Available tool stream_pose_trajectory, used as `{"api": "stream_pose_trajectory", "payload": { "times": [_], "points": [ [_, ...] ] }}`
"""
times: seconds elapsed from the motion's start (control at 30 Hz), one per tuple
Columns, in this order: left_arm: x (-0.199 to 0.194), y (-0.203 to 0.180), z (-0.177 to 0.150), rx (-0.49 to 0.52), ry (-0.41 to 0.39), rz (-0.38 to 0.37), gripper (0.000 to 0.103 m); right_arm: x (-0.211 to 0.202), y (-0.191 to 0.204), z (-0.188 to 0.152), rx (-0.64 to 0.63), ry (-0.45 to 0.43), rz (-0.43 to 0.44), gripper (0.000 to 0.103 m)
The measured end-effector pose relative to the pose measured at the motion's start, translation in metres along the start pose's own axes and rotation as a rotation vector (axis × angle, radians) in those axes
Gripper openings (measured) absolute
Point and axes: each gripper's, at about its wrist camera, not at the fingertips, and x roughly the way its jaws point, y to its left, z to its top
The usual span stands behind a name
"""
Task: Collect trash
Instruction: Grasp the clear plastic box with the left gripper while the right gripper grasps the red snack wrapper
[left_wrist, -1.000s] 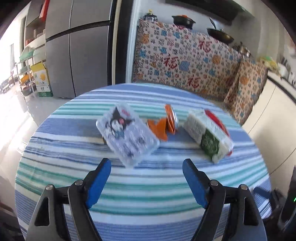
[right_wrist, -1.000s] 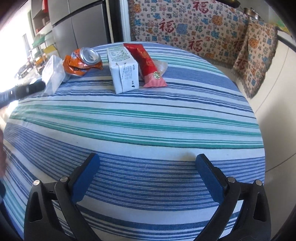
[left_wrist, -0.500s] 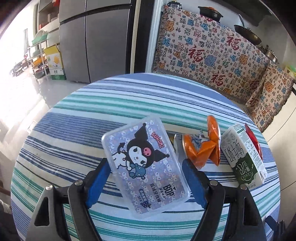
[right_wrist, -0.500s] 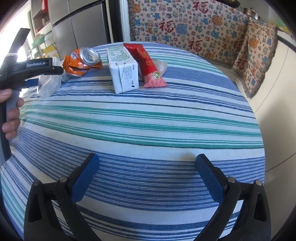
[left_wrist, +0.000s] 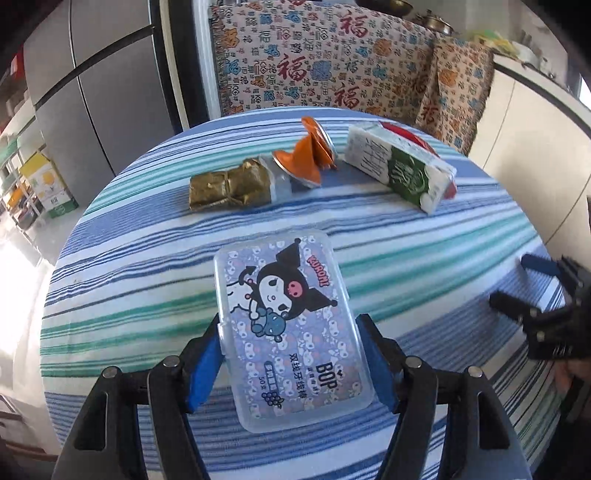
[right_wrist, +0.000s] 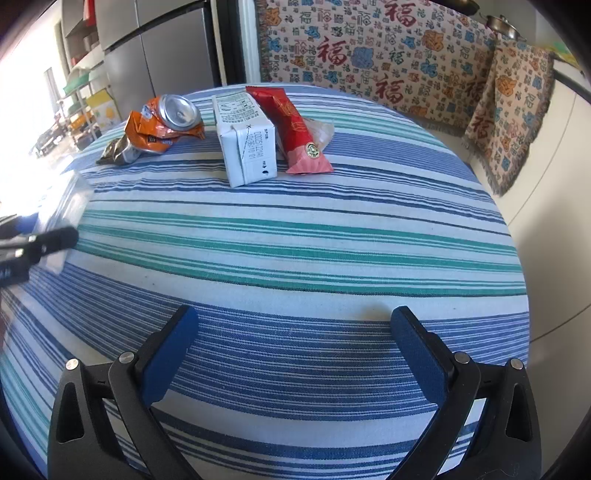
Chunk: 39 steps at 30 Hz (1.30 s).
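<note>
Can (right_wrist: 166, 122) left of carton (right_wrist: 245, 142), wrapper (right_wrist: 295, 129) right.

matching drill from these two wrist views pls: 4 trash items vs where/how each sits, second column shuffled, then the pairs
1 plastic floss box
2 crushed can
3 milk carton
4 red wrapper

A dented, beside the brown packet
B between the left gripper fingers
C lying on its side in the middle of the row
D tucked against the carton's far side

Pairs: 1-B, 2-A, 3-C, 4-D
</note>
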Motion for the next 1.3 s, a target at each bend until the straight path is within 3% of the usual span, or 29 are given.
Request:
{"api": "stream_pose_trajectory", "payload": {
  "times": [0.1,0.17,0.33,0.47,0.6,0.67,0.8,0.93,1.0,1.1,1.3],
  "points": [
    [0.001,-0.005,-0.008,0.026,-0.028,0.035,0.074,0.0,0.0,0.0,0.0,0.0,0.0,0.103],
    [0.002,-0.001,-0.004,0.011,-0.028,0.057,0.082,0.0,0.0,0.0,0.0,0.0,0.0,0.103],
    [0.012,0.018,-0.002,-0.068,-0.02,0.037,0.093,0.0,0.0,0.0,0.0,-0.001,0.001,0.103],
    [0.012,0.022,-0.003,-0.077,-0.021,0.043,0.094,-0.001,-0.006,0.0,0.02,-0.011,0.021,0.103],
    [0.011,0.023,-0.004,-0.074,-0.019,0.037,0.095,0.005,-0.033,0.016,0.064,-0.004,-0.017,0.087],
    [0.011,0.022,-0.003,-0.07,-0.018,0.035,0.096,0.016,-0.04,0.032,0.056,0.028,-0.013,0.086],
    [0.011,0.019,-0.003,-0.067,-0.016,0.035,0.098,0.035,-0.028,0.07,-0.064,0.035,0.048,0.076],
    [0.01,0.019,-0.004,-0.068,-0.017,0.034,0.098,0.047,-0.012,0.103,-0.125,-0.016,0.049,0.072],
    [0.01,0.018,-0.005,-0.068,-0.017,0.034,0.098,0.056,-0.004,0.112,-0.16,-0.015,0.06,0.063],
    [0.01,0.018,-0.005,-0.068,-0.017,0.033,0.098,0.061,0.003,0.111,-0.184,0.001,0.072,0.026],
    [0.01,0.019,-0.005,-0.067,-0.017,0.036,0.098,0.015,-0.005,0.072,-0.065,-0.029,0.14,0.025]
  ]
}}
